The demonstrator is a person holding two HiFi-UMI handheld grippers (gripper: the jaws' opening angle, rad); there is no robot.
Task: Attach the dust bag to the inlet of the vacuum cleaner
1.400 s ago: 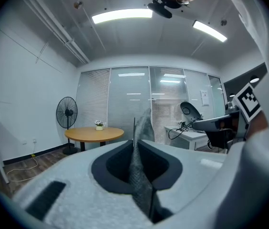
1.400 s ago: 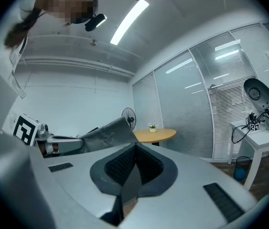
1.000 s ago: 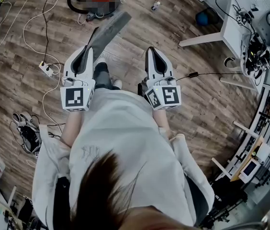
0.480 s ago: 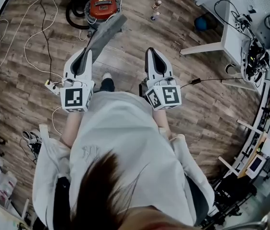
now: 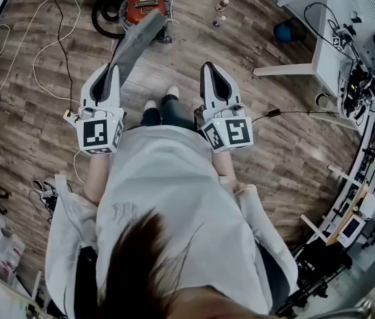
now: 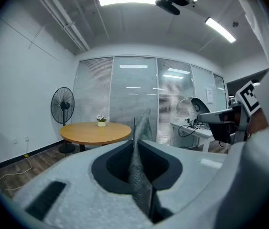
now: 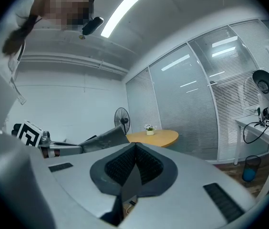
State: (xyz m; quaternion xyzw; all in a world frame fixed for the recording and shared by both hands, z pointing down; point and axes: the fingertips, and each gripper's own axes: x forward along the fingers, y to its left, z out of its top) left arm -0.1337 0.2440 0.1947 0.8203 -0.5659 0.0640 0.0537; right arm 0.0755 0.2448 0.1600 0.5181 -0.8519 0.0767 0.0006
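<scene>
A long grey dust bag (image 5: 134, 40) sticks out forward from my left gripper (image 5: 111, 75), which is shut on its near end. In the left gripper view the mesh fabric (image 6: 138, 171) stands edge-on, pinched between the jaws of the left gripper (image 6: 135, 144). The red vacuum cleaner (image 5: 143, 2) with its black hose (image 5: 100, 20) sits on the wood floor just beyond the bag's far end. My right gripper (image 5: 209, 72) is held level beside the left one, shut with nothing in it; its jaws meet in the right gripper view (image 7: 135, 148). The vacuum's inlet is not visible.
A power strip (image 5: 72, 116) and white cables (image 5: 38, 52) lie on the floor at left. Two small bottles (image 5: 221, 6) stand beyond the vacuum. A white desk (image 5: 320, 42) with gear is at right. Ahead are a round wooden table (image 6: 95, 131) and a fan (image 6: 62, 106).
The person has walked forward with both grippers and the bag. The vacuum cleaner has come fully into the head view and now lies close to the bag's tip.
</scene>
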